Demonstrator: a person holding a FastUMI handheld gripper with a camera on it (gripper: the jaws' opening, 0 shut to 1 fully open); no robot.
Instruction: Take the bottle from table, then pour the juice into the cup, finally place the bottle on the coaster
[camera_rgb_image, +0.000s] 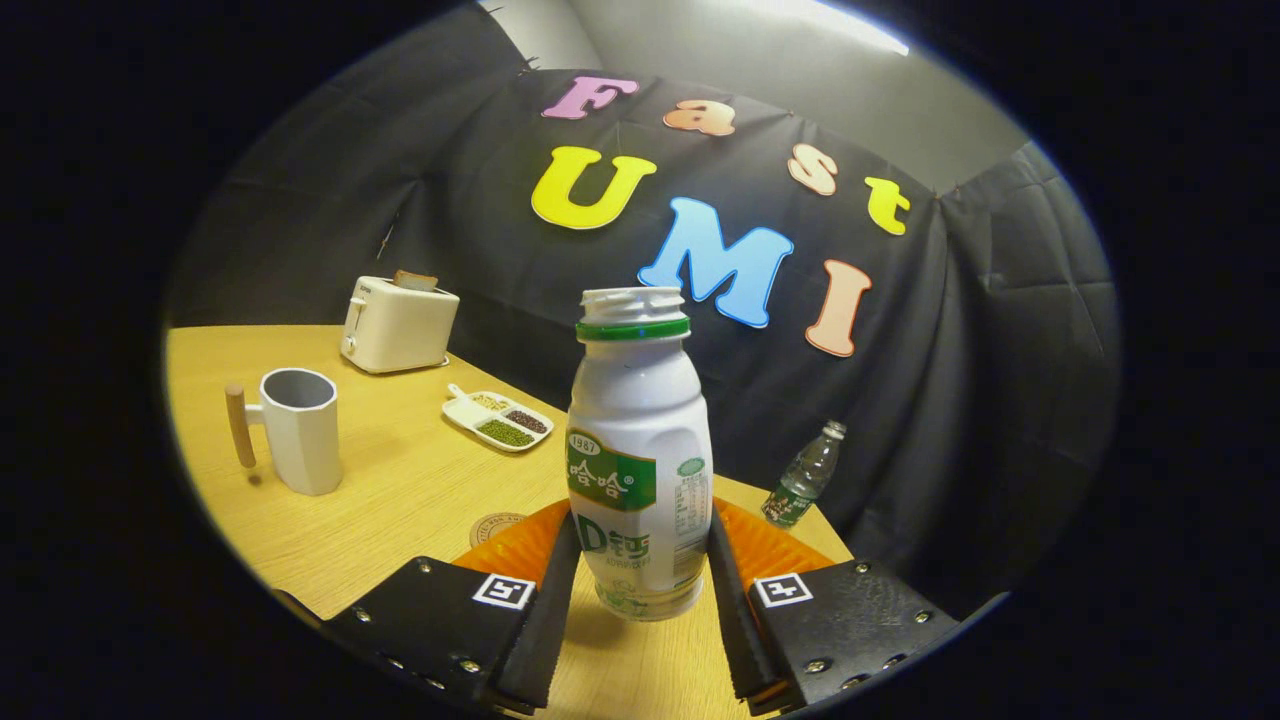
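Far left on the desk (400, 500) a cup (300, 428) with a wooden handle, upright, a toaster (397, 324) behind it by the wall with a slice poking out, then a divided tray (498, 419) of beans and seeds. Just ahead of the left finger, a coaster (492, 524) — partly hidden. Between the jaws (643, 580) the bottle (640, 450), upright, uncapped, clamped on both sides with its base seemingly just off the wood — and beyond the right finger, near the desk's edge, a small clear bottle (805, 487).
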